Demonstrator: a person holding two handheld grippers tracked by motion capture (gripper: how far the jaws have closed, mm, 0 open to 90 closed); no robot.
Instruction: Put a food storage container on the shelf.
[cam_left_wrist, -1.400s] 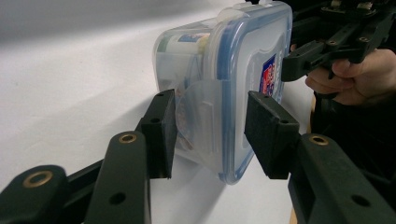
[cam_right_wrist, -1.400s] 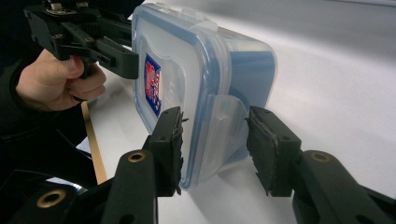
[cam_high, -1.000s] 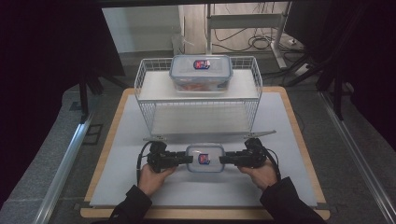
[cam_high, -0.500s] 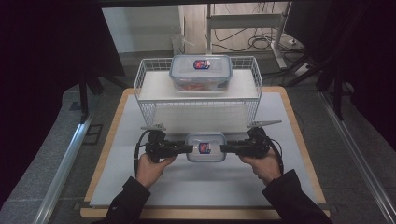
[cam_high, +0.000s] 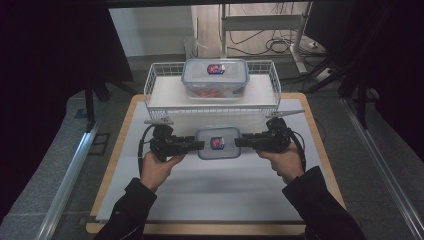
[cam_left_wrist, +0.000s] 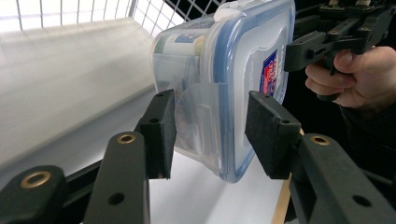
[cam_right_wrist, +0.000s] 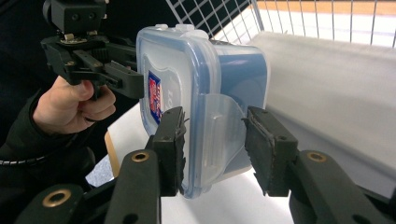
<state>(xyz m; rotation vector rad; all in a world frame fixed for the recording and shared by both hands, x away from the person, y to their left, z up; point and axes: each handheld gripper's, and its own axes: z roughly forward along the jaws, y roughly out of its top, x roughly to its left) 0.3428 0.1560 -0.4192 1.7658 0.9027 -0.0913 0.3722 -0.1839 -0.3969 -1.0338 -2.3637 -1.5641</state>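
Bench (cam_high: 125, 200): wooden-edged top under a white mat; a person's two forearms in dark sleeves come in over its near edge.
Wire basket (cam_high: 155, 87): white, stands along the far edge of the bench, open side towards the person, a white shelf board inside.
Far container (cam_high: 215, 77): clear plastic food box with blue-rimmed lid and a red-and-blue label, sits in the middle of the basket shelf, something orange-red inside.
Held container (cam_high: 218, 142): smaller clear lock-lid box, same blue rim and label, lid up; in the high view it sits mid-bench, just in front of the basket's near edge, between the two grippers. Whether it touches the mat cannot be told.
Left gripper (cam_high: 199, 145): points level at the box's left end. In the left gripper view (cam_left_wrist: 208, 133) the jaws stand part-way closed, one pad above the lid and one below the base, around the side latch flap; the lower pad touches the box wall, the upper one is close to the lid rim, contact unclear.
Right gripper (cam_high: 239, 142): mirrors it at the right end. In the right gripper view (cam_right_wrist: 212, 151) both pads bracket the latch flap, part-way closed, bearing on lid and base.
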